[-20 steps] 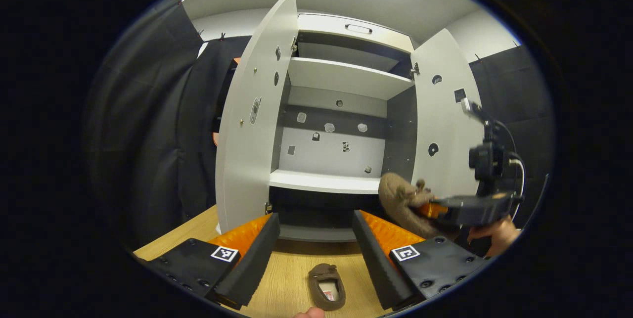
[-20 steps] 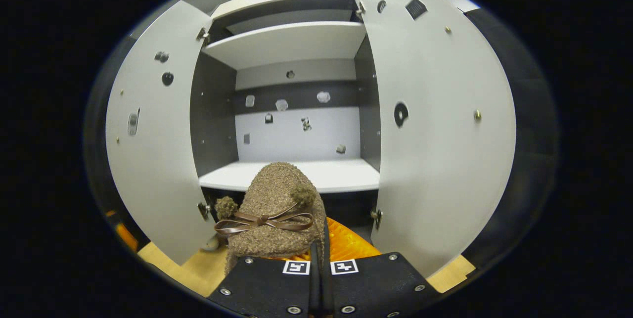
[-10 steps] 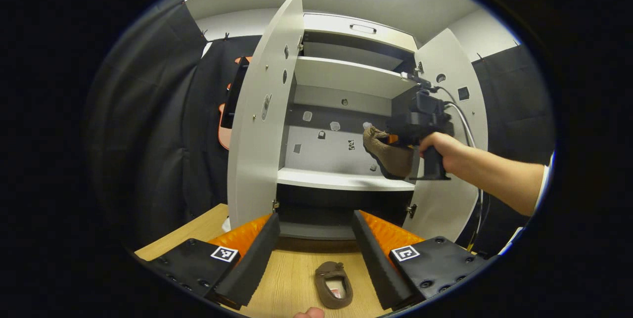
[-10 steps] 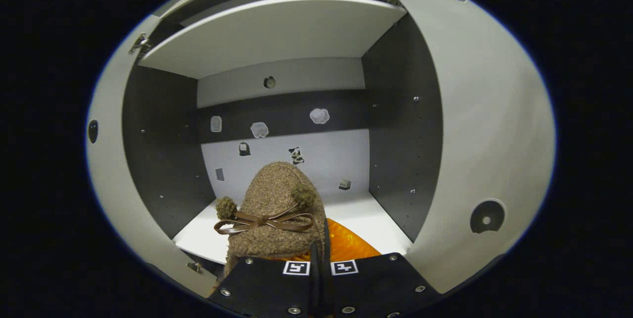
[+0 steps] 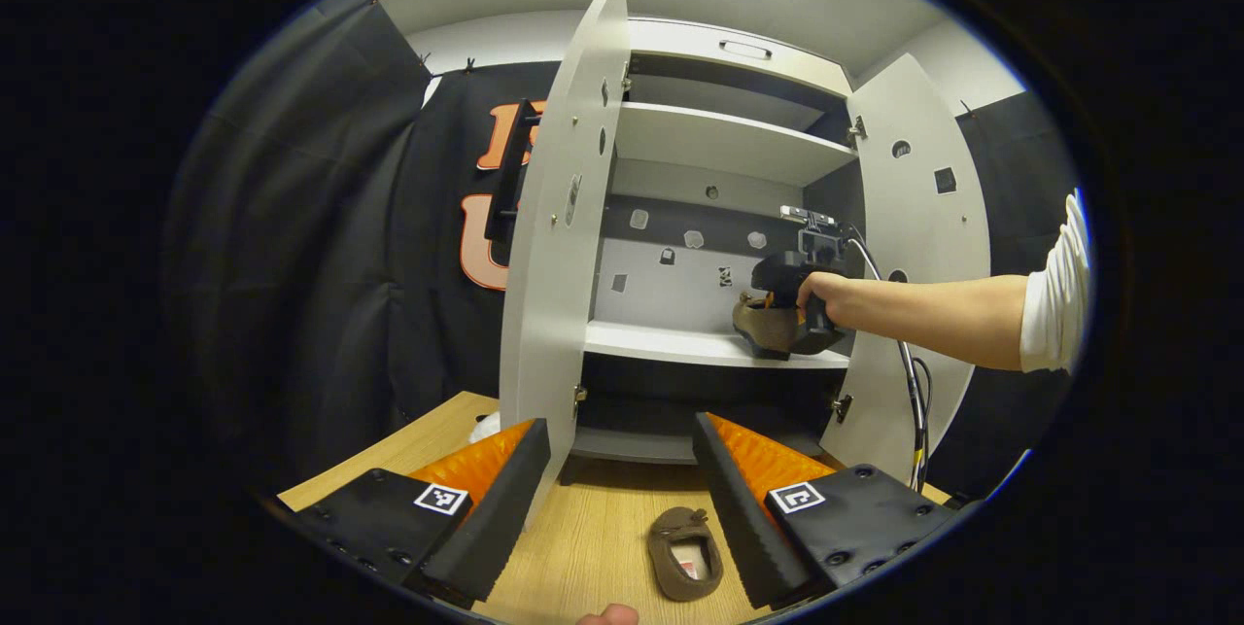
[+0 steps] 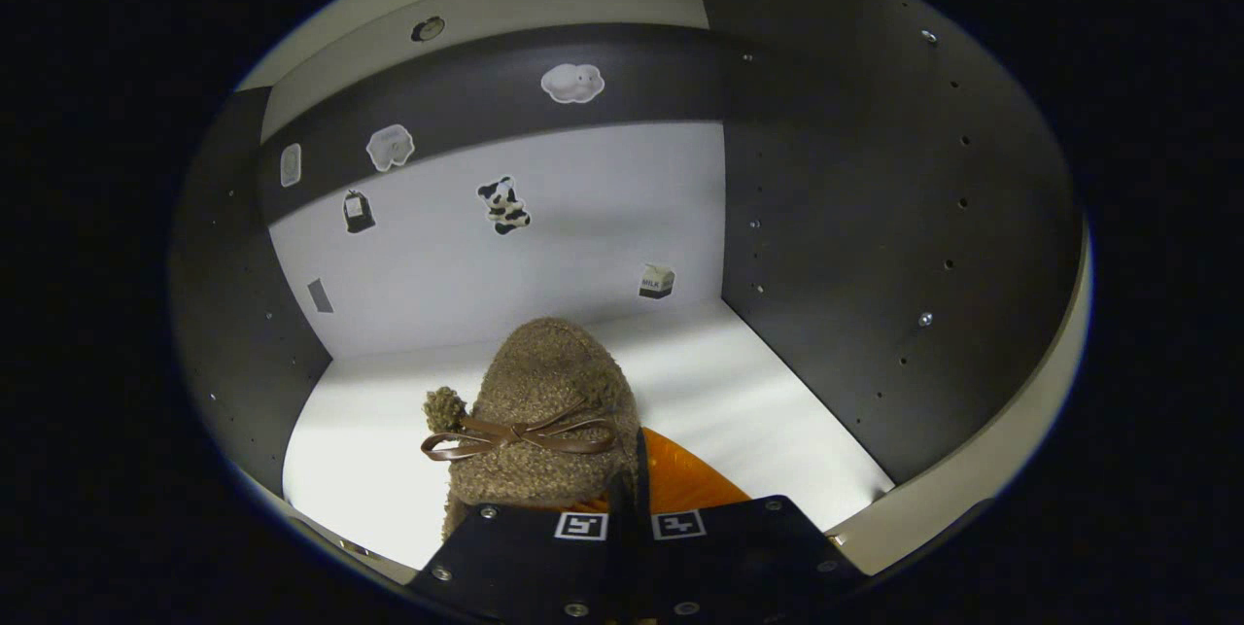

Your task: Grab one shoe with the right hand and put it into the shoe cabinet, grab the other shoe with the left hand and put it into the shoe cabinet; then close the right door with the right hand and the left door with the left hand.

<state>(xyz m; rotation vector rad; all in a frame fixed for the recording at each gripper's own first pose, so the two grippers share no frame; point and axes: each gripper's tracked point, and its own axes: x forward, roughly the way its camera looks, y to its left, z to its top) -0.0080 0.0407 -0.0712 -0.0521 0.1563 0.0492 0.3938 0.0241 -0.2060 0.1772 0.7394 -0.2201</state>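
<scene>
A fuzzy brown shoe (image 6: 544, 401) with a bow hangs from my right gripper (image 6: 627, 503), which is shut on its rim. It is inside the shoe cabinet, low over the white middle shelf (image 6: 739, 411); contact with the shelf cannot be told. In the left gripper view the same shoe (image 5: 763, 326) and right gripper (image 5: 789, 280), held by a person's hand, are at the shelf's right end. The other brown shoe (image 5: 685, 552) lies on the wooden surface (image 5: 583, 547). My left gripper (image 5: 622, 499) is open just above it, nothing between its fingers. Both cabinet doors, left (image 5: 559, 246) and right (image 5: 923, 236), stand wide open.
An upper shelf (image 5: 724, 141) sits above the middle one, and a dark bottom bay (image 5: 680, 401) below. A cable (image 5: 914, 401) hangs from the right gripper past the right door. Small stickers (image 6: 503, 205) dot the cabinet's back wall. Black cloth (image 5: 369, 246) hangs left of the cabinet.
The right gripper has carried its shoe forward and down into the cabinet, to the middle shelf. The left gripper's view has shifted left, so the floor shoe now lies nearer its right finger.
</scene>
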